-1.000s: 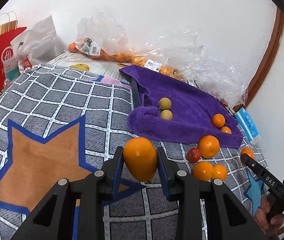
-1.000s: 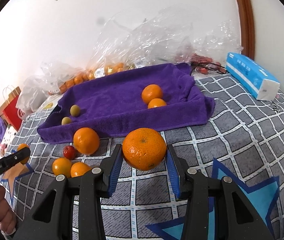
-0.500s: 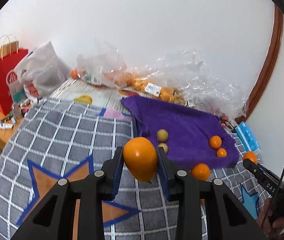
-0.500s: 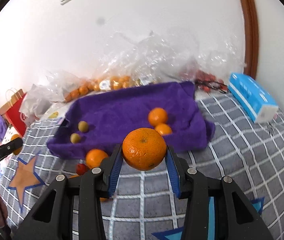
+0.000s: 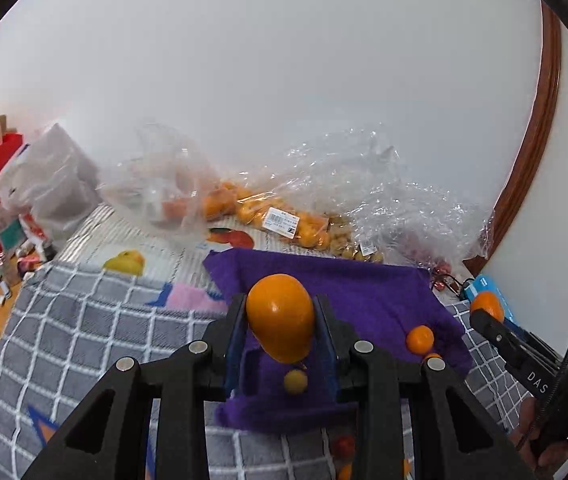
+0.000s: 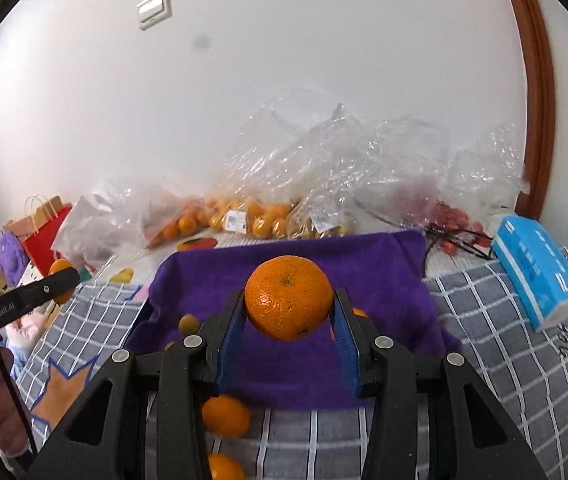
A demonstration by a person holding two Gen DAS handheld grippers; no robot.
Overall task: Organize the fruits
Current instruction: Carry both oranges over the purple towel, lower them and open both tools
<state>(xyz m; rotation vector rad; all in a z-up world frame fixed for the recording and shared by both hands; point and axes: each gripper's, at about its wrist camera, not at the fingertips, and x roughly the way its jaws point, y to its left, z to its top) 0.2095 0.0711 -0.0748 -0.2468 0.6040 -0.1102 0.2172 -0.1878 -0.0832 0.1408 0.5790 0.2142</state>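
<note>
Purple towel (image 6: pixel 384 264) holds orange (image 5: pixel 419 338), yellow-green fruit (image 5: pixel 295 382).

A bed under a grey checked blanket (image 6: pixel 504 360) carries a purple towel (image 6: pixel 384 264), loose oranges (image 6: pixel 225 416), a blue tissue pack (image 6: pixel 536 272) and clear fruit bags (image 5: pixel 384 200) by the wall.

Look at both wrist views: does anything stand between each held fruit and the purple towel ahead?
Nothing visible does. The left gripper holds a smooth orange fruit and the right gripper a mandarin, both in open air before the purple towel, which bears only a few small fruits.
</note>
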